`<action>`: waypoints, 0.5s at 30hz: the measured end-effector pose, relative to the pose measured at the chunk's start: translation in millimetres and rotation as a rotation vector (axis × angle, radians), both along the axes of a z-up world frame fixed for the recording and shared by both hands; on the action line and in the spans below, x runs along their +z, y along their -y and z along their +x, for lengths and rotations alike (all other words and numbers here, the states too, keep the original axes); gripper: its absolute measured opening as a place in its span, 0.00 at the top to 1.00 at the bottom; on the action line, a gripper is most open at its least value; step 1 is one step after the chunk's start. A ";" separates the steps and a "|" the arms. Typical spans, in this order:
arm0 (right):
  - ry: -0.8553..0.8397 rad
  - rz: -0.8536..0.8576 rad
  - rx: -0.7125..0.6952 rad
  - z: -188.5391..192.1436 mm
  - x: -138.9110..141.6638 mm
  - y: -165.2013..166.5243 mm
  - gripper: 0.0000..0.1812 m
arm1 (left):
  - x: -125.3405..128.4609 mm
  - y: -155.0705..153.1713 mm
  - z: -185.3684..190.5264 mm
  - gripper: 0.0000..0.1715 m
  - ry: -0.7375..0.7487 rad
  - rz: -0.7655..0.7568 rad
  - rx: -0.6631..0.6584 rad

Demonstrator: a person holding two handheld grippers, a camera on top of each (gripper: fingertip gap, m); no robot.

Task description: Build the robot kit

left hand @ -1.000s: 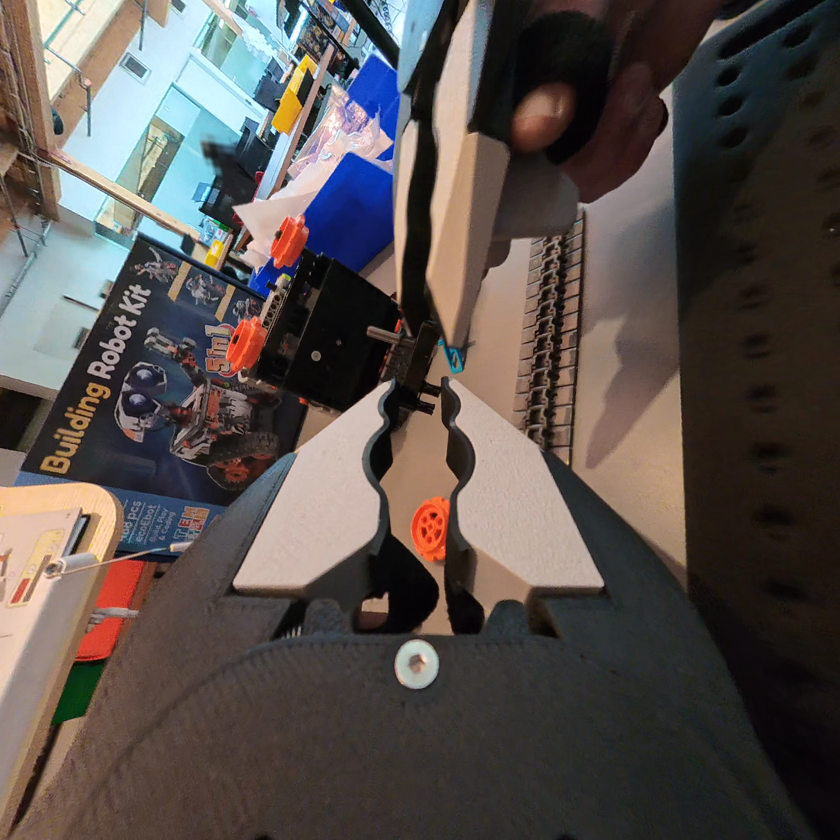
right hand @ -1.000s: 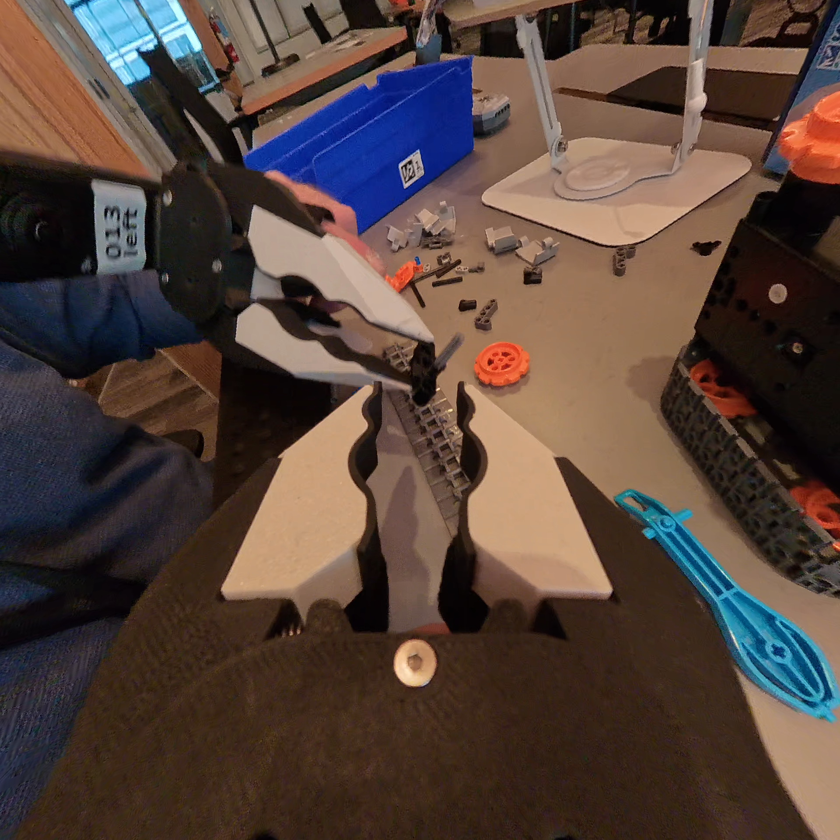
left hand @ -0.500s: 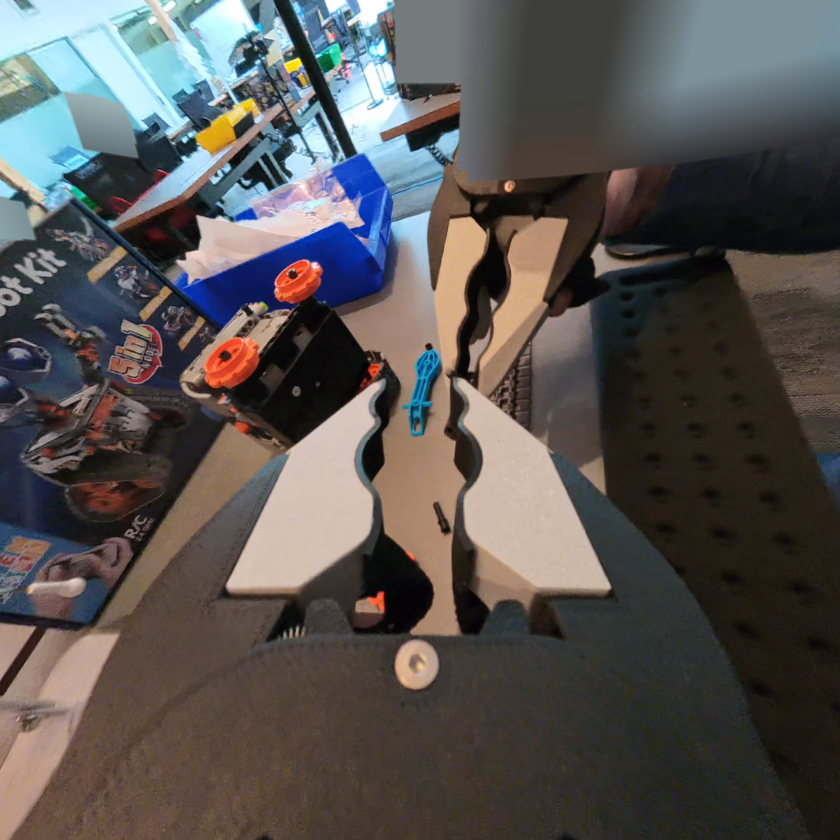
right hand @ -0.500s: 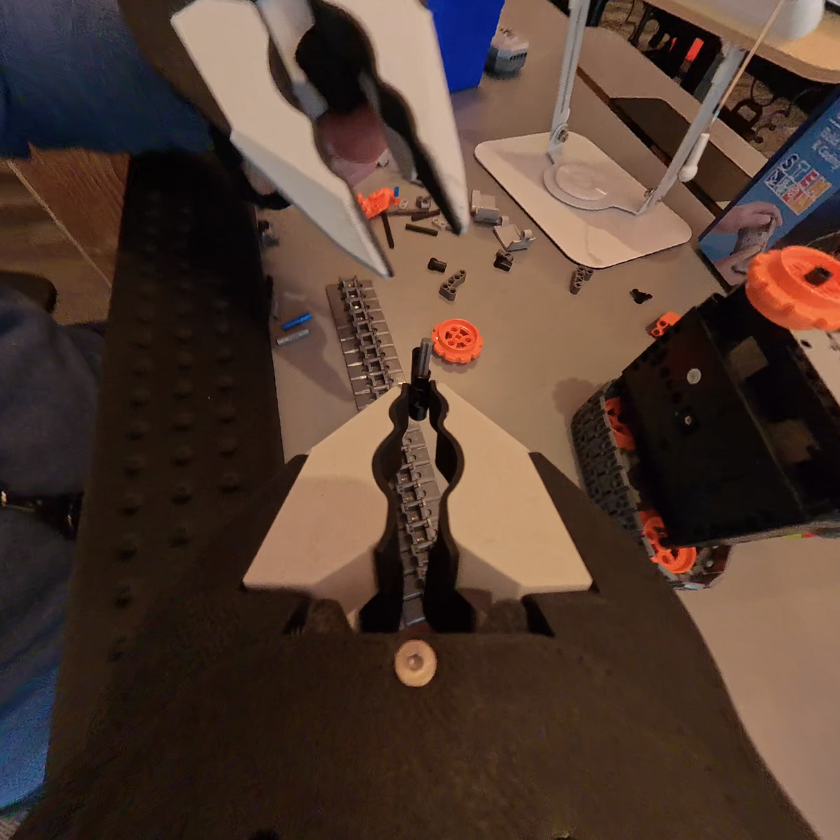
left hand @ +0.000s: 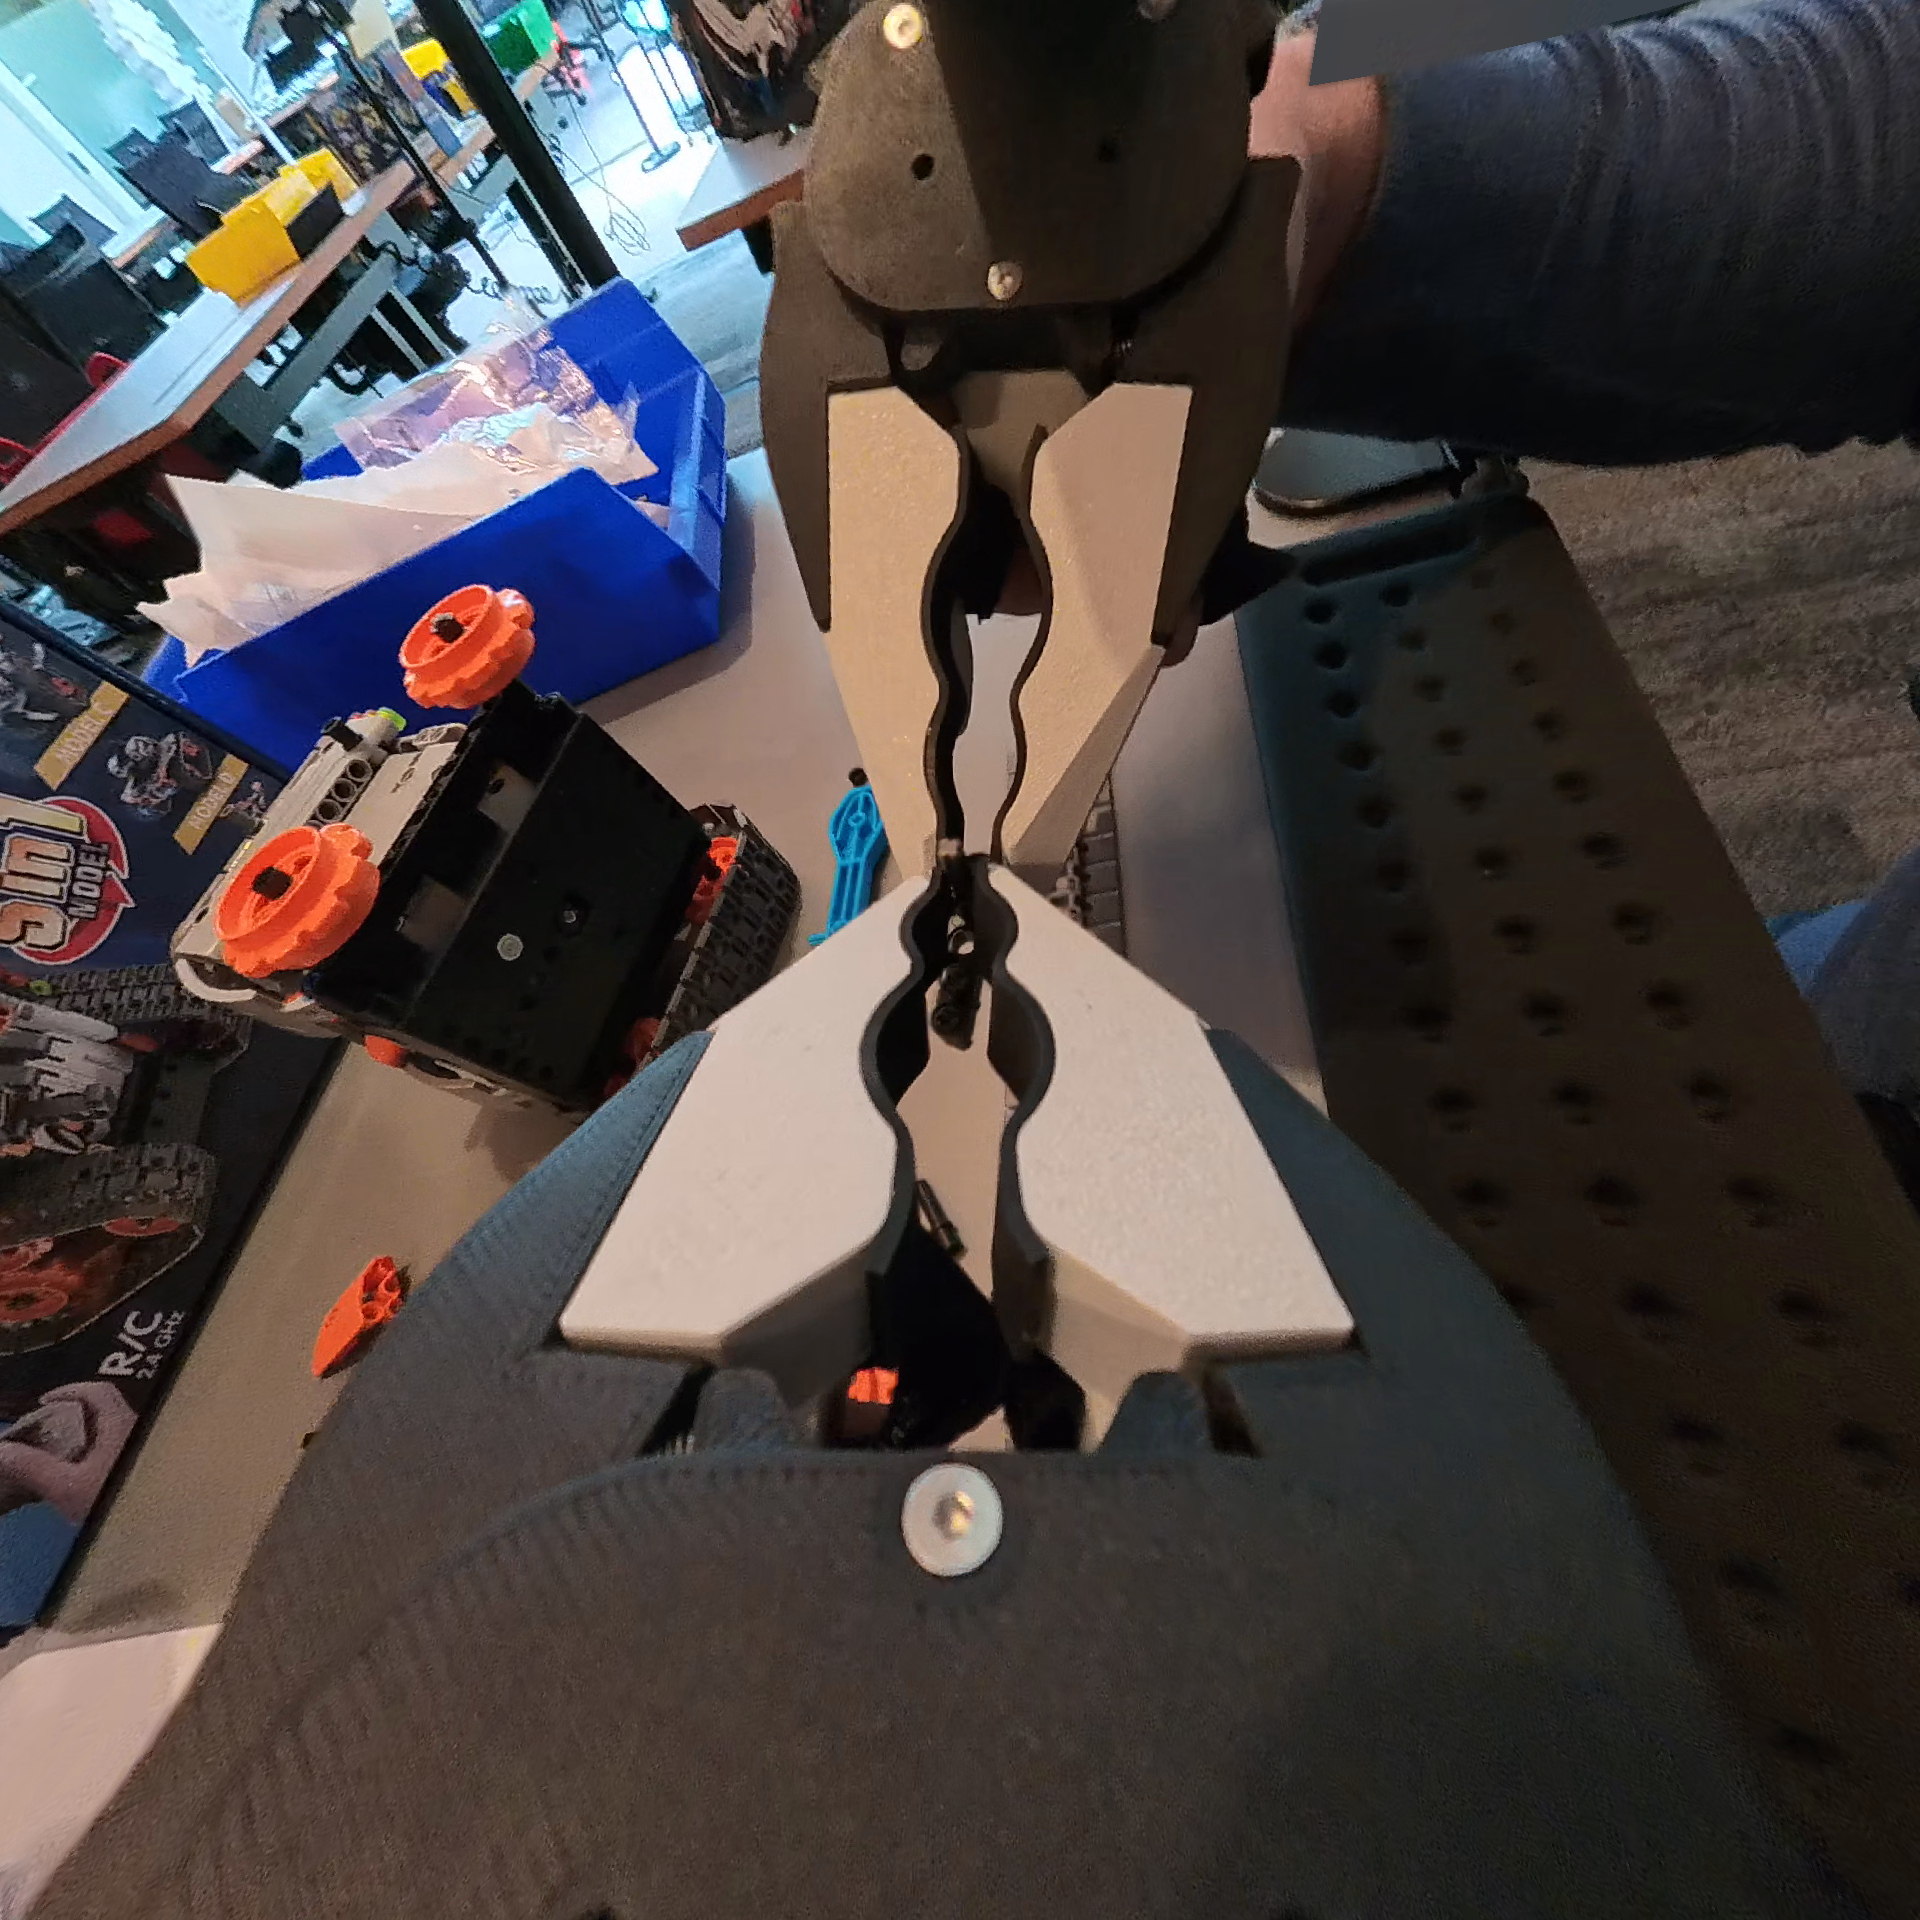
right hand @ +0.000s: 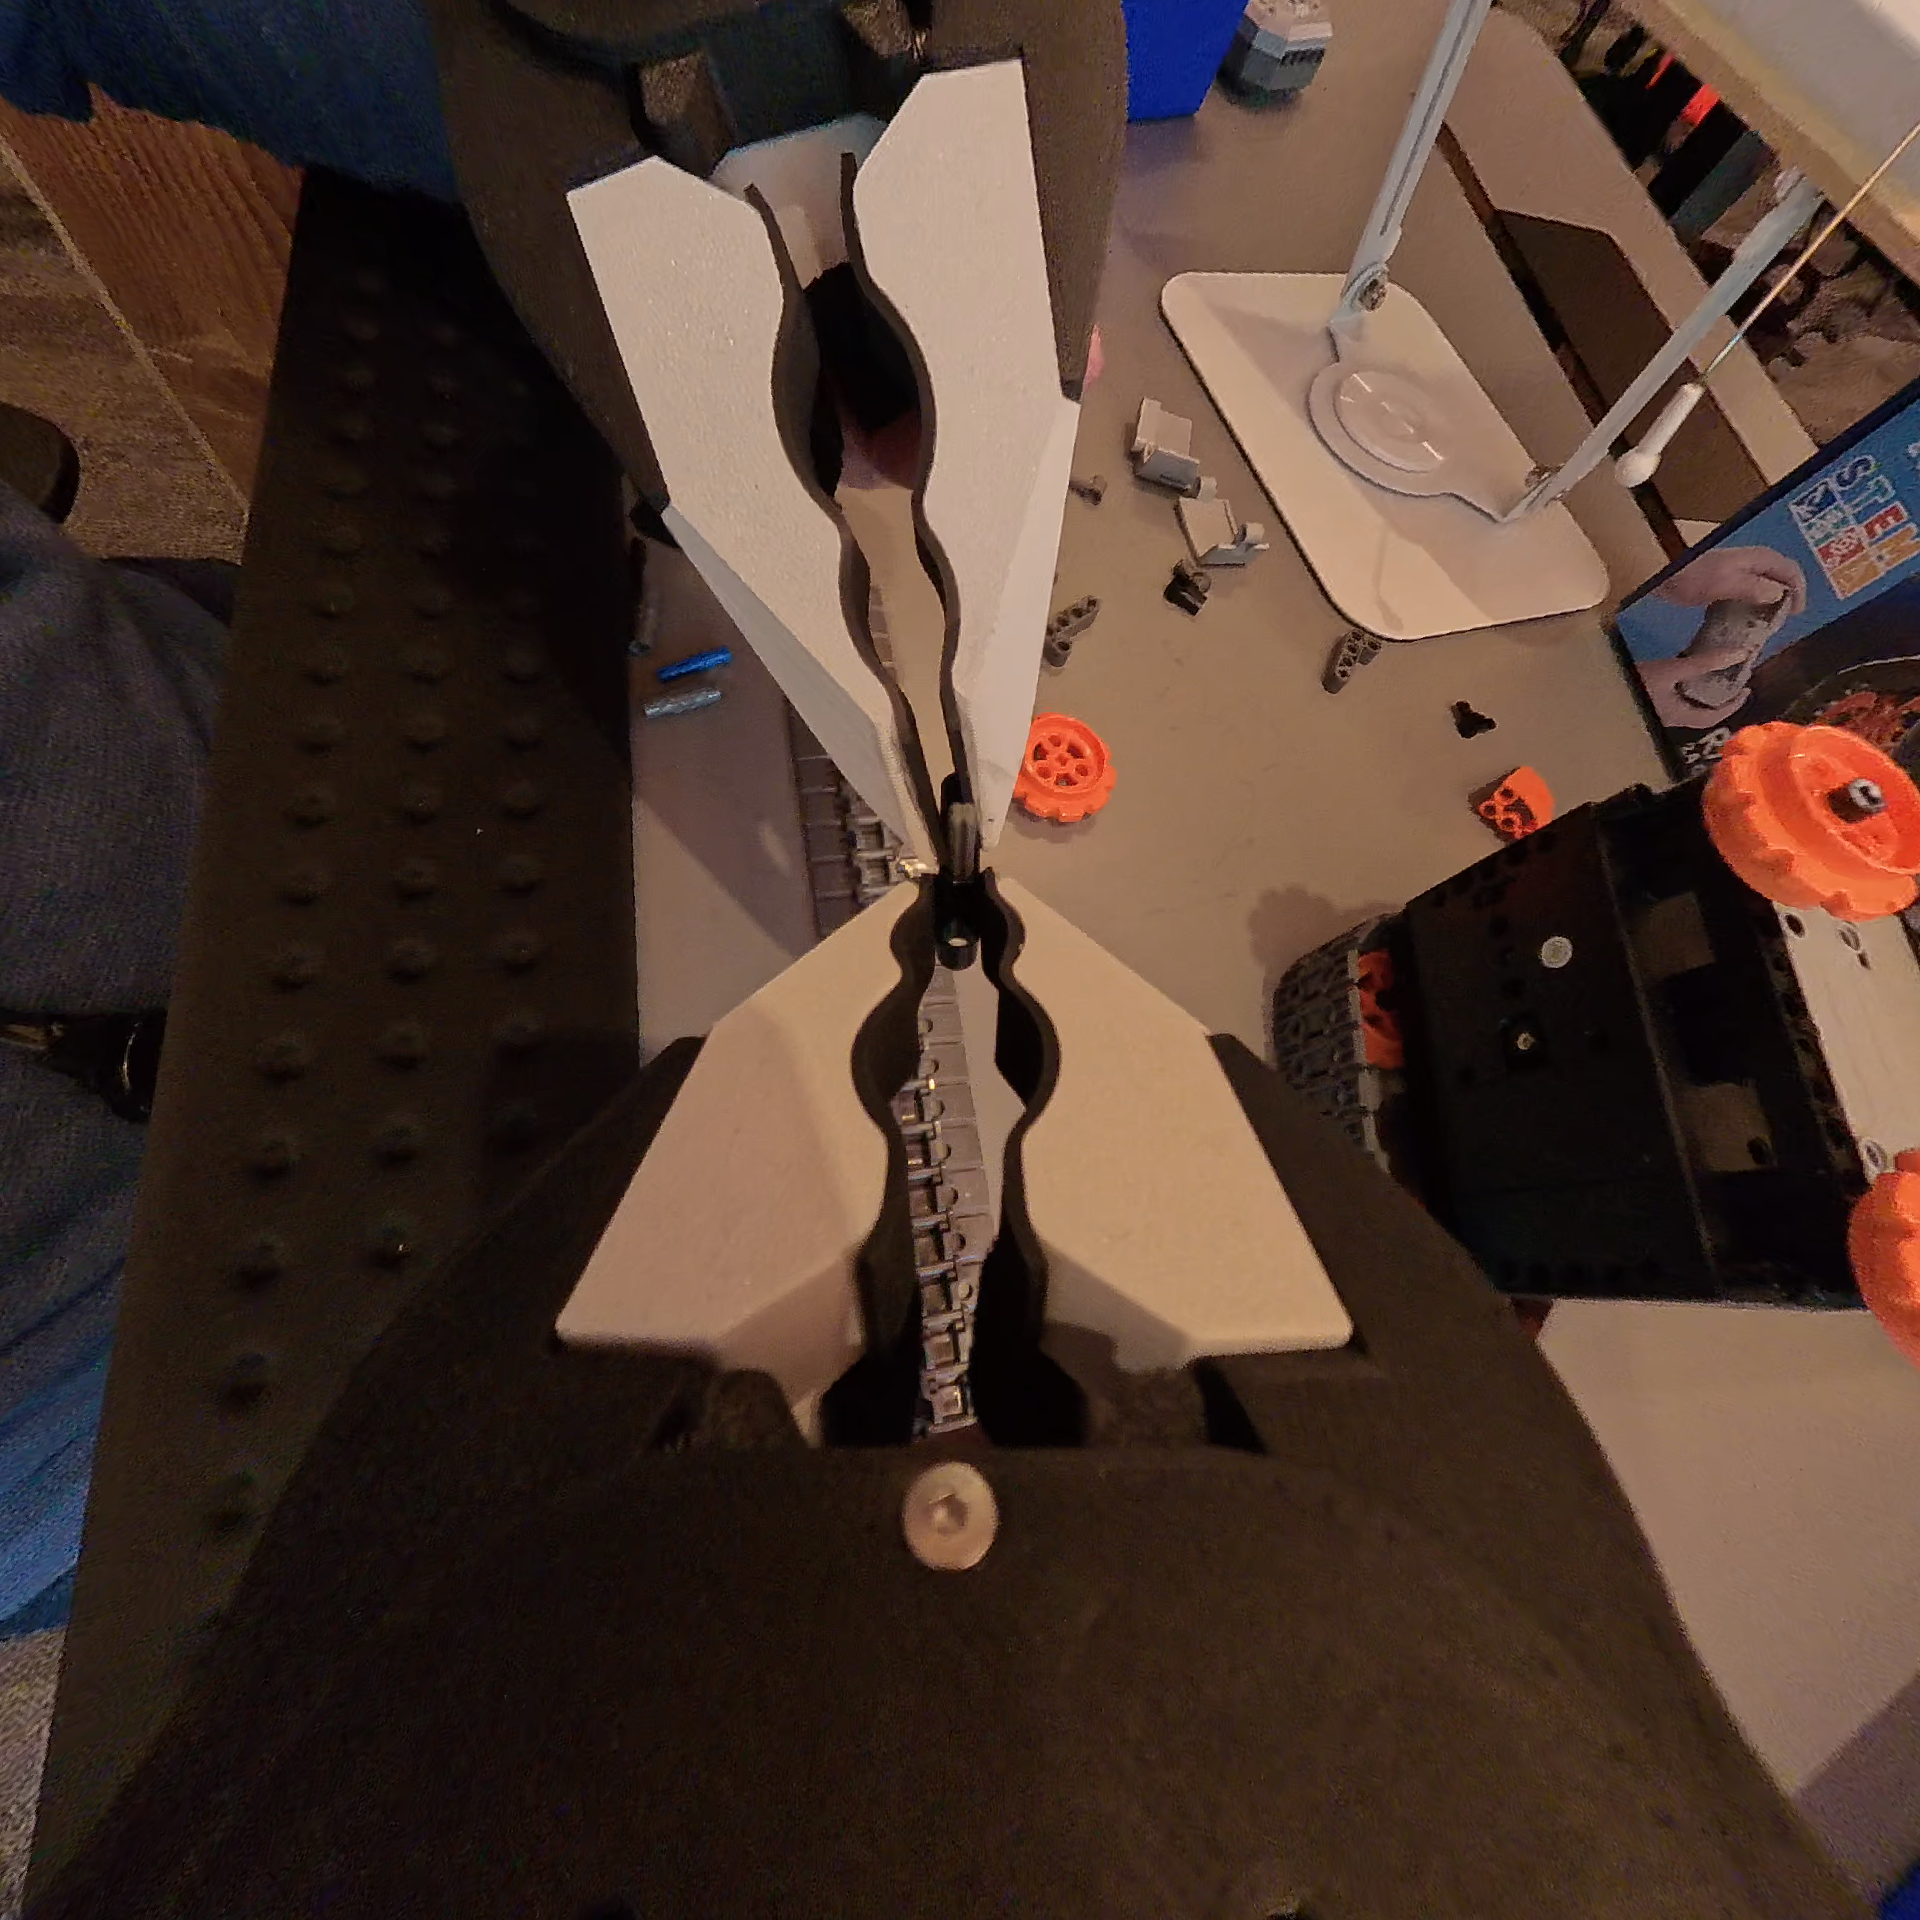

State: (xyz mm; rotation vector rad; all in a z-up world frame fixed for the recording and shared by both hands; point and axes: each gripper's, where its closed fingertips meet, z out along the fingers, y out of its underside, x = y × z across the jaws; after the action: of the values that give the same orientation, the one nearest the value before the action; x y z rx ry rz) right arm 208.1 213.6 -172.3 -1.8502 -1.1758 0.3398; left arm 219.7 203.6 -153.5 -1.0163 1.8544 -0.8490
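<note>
- While the two grippers are meeting tip to tip above the table (right hand: 1195, 862), the left gripper (left hand: 964, 883) is pinching a small black connector (left hand: 956, 987) between its tips, jaws nearly together.
- The right gripper (right hand: 954, 894) is likewise clamping a black connector (right hand: 956, 925), and a grey pin (right hand: 961, 826) is sticking out of it toward the opposite gripper.
- Only the right wrist view is showing that pin clearly; in the left wrist view the joint is a dark cluster, so whether both grippers are gripping one piece or two mated pieces cannot be told.
- The connector's long axis is running along the line of both grippers' fingers, the pin pointing away from the right gripper.
- The left wrist view alone is showing a blue bin (left hand: 499, 561) with plastic bags, a blue tool (left hand: 854, 847) and the kit box (left hand: 94, 935) lying flat.
- The right wrist view alone is showing a track strip (right hand: 940, 1195) lying under the gripper, a loose orange wheel (right hand: 1062, 764), scattered grey parts (right hand: 1195, 499) and a white stand base (right hand: 1382, 457).
- Both views are showing the black vehicle (left hand: 499, 914) with orange wheels, beside the grippers.
</note>
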 end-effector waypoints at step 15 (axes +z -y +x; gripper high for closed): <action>-0.174 0.134 -0.262 90.2 46.6 -23.5 0.98 | 36.0 -109.7 22.0 0.74 0.104 0.082 0.405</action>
State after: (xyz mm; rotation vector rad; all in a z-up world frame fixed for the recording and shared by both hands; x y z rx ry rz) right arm 298.3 237.1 -125.8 -1.7915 -0.8080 0.2607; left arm 241.8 313.3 -117.5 -1.2170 1.5105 -0.5665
